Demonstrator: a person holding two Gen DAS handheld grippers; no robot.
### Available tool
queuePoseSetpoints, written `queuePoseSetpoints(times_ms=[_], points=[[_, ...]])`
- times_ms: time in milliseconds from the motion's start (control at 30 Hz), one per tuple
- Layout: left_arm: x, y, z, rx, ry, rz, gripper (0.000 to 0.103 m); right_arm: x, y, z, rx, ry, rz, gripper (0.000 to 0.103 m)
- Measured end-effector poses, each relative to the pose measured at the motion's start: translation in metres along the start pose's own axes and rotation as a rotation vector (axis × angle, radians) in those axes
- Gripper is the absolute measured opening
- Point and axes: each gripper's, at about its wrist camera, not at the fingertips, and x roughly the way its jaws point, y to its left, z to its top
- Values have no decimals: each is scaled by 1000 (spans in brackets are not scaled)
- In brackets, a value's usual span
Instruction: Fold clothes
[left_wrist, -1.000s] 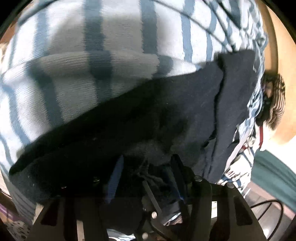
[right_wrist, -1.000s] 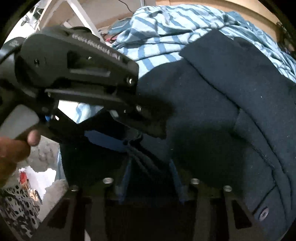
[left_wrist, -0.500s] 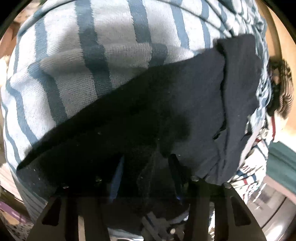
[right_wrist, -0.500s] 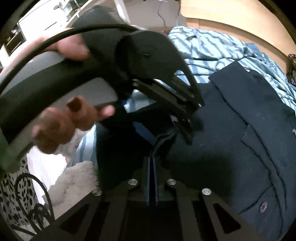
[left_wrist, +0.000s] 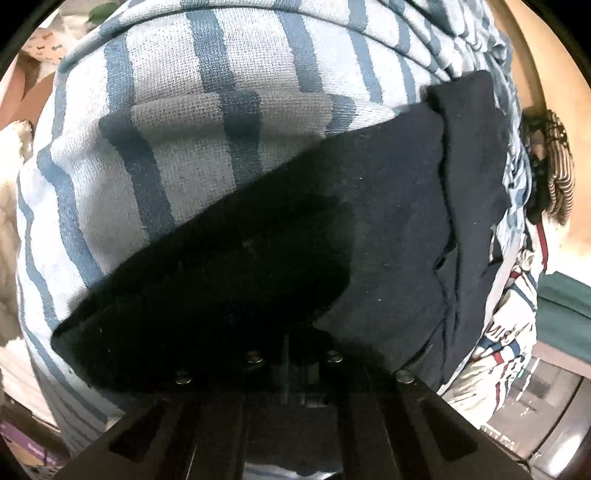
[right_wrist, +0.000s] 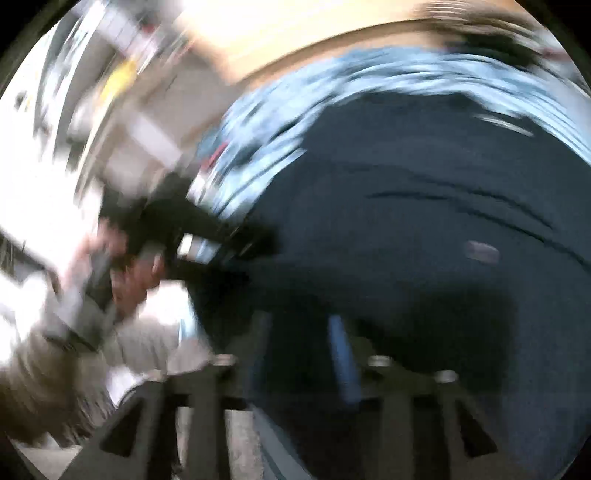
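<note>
The dark navy garment (left_wrist: 388, 236) lies spread over a blue-and-white striped blanket (left_wrist: 207, 122) on what looks like a bed, its long axis running from the near lower left up toward the far right in the left wrist view. The left claw (left_wrist: 286, 354) is clenched tight at the garment's near edge; the spot is deep in shadow, so I judge rather than see that it has cloth pinched between its tips.

The right claw (right_wrist: 299, 339) is seen only through heavy blur. Its jaws are opening, with the blue pads apart, and I can make out no cloth between them, only the navy fabric (right_wrist: 424, 240) stretching beyond and to the right. The left hand (right_wrist: 129, 269) shows at the left of that view.

So the garment lies ahead of both claws, and the left one is nearer its edge. The coming fold likely turns on carrying that pinched edge across the long axis.
</note>
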Motion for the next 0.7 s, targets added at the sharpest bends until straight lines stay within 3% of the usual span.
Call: queuePoseSetpoints(times_ms=[100, 133, 167, 233, 267, 367, 467, 567, 633, 700], points=[[-1, -2, -6, -27, -15, -29, 3, -41, -45, -3, 150, -83, -90, 46], [-2, -5, -9, -26, -24, -36, 3, -51, -54, -4, 177, -97, -127, 51], [-4, -8, -13, -22, -34, -42, 3, -50, -60, -1, 179, -79, -144, 55], [-7, -16, -20, -7, -54, -57, 3, -46, -71, 6, 179, -37, -175, 71], [-7, -21, -25, 2, -56, -71, 3, -40, -71, 7, 165, -1, -196, 73], [-8, -32, -34, 16, -44, -107, 3, -18, -61, 10, 65, 130, -260, 75], [-6, -36, -51, 48, -65, -91, 3, -8, -54, 14, -15, 181, -291, 84], [-26, -4, -19, 40, -76, -86, 3, -4, -59, 11, -61, 257, -351, 85], [-29, 20, -32, 27, -79, -90, 3, 0, -65, 10, -77, 290, -372, 85], [-22, 5, -37, 18, -76, -86, 3, 6, -70, 9, -86, 319, -383, 85]])
